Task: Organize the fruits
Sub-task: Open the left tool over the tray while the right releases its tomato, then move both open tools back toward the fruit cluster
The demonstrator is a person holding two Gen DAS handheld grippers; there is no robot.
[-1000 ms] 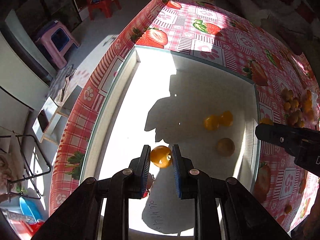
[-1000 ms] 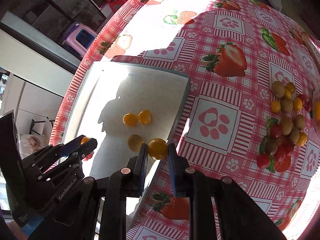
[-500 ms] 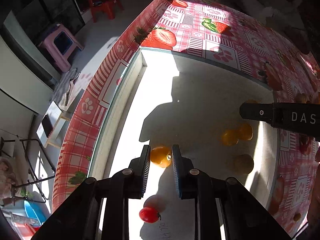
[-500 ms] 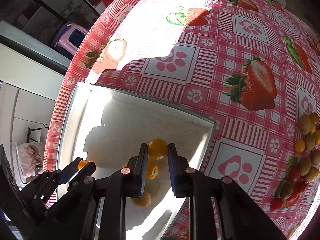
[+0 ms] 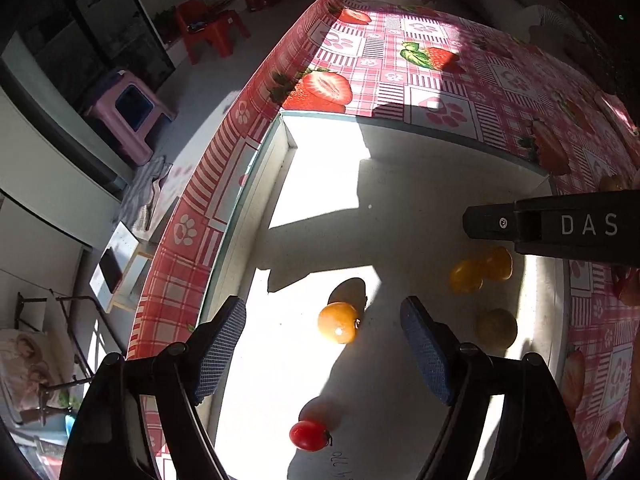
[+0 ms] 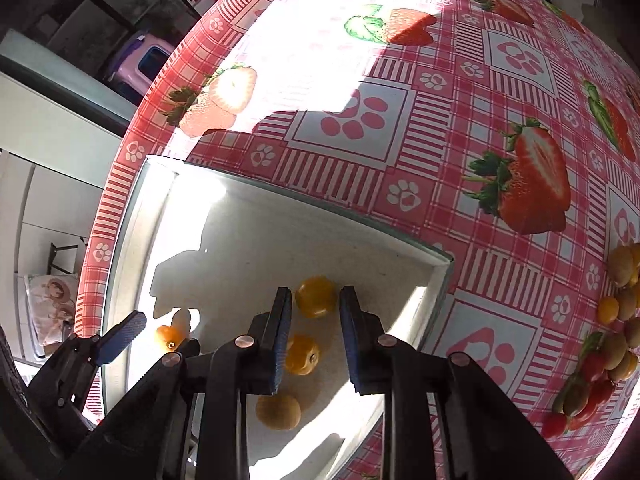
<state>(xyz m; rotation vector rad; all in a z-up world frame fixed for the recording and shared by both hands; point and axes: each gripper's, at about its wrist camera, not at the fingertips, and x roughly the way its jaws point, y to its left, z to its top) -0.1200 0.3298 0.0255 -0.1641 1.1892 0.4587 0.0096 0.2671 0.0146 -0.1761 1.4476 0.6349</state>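
Newly dropped orange tomato (image 5: 338, 322) in tray (image 5: 256, 200)

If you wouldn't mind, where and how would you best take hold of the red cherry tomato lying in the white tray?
Grip the red cherry tomato across its round middle, coming straight down from above. It is a small smooth ball lying alone on the white tray floor, apart from the yellow fruits, so both sides look free for the pads; a gentle squeeze should do.

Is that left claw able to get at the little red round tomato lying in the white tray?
Probably yes. The left gripper, jaws just opened and empty, hangs over the white tray; the small red tomato lies bare just below it, with only the orange tomato nearby.
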